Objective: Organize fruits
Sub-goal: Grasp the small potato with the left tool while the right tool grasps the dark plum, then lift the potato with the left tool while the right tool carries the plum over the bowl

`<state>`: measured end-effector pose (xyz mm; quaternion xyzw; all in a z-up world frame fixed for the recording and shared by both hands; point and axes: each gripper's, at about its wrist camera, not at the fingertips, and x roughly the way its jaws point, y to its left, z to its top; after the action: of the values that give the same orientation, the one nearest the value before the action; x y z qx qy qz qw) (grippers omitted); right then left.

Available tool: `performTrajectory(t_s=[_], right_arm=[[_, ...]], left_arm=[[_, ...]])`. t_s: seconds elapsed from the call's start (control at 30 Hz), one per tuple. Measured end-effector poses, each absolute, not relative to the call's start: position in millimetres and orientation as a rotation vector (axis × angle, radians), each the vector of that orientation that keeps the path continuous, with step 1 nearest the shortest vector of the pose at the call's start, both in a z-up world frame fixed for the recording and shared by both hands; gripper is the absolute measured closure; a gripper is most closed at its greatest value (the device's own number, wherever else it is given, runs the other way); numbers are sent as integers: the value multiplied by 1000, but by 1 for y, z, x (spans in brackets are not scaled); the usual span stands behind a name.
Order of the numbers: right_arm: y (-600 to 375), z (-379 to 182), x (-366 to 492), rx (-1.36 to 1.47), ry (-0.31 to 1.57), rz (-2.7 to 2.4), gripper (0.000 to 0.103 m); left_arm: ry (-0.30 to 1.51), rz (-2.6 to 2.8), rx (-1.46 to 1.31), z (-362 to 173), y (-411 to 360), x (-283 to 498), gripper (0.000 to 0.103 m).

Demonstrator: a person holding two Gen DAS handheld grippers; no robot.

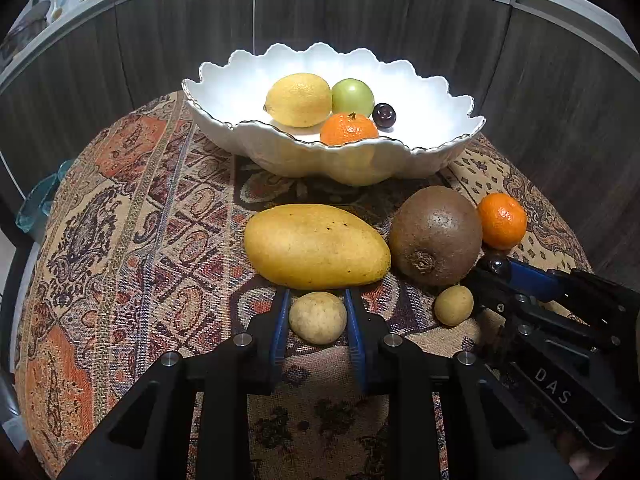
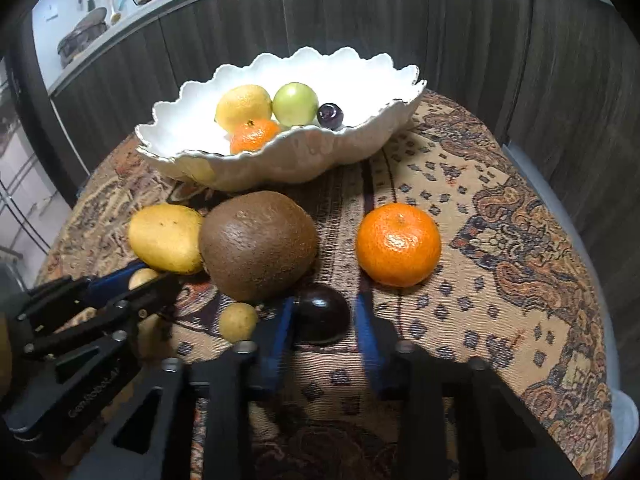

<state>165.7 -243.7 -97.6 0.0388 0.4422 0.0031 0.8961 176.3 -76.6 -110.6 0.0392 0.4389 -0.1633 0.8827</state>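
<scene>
A white scalloped bowl (image 1: 440, 92) (image 2: 360, 148) holds a lemon (image 1: 298, 99), a green fruit (image 1: 352, 95), a mandarin (image 1: 348, 129) and a dark plum (image 1: 384, 115). On the cloth lie a mango (image 1: 316, 246), a kiwi (image 1: 436, 234), a second mandarin (image 1: 502, 221) (image 2: 398, 245) and a small tan fruit (image 1: 453, 305). My left gripper (image 1: 318, 300) stands around another small tan fruit (image 1: 318, 317), pads at its sides, the fruit still on the cloth. My right gripper (image 2: 322, 308) is open around a dark plum (image 2: 322, 314), with a gap at the right pad.
The round table carries a patterned cloth (image 1: 160, 240), with dark cabinet fronts (image 1: 360, 16) close behind the bowl. A blue glass object (image 1: 38, 204) sits at the table's left edge. The right gripper's body (image 1: 560, 320) lies low right in the left wrist view.
</scene>
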Motion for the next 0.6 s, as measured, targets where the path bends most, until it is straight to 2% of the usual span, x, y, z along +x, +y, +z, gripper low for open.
performTrajectory(t_s=[0.6], right_arm=[[-250, -71, 155, 69, 834, -13, 74]], left_arm=[[863, -338, 82, -86, -77, 165, 76]])
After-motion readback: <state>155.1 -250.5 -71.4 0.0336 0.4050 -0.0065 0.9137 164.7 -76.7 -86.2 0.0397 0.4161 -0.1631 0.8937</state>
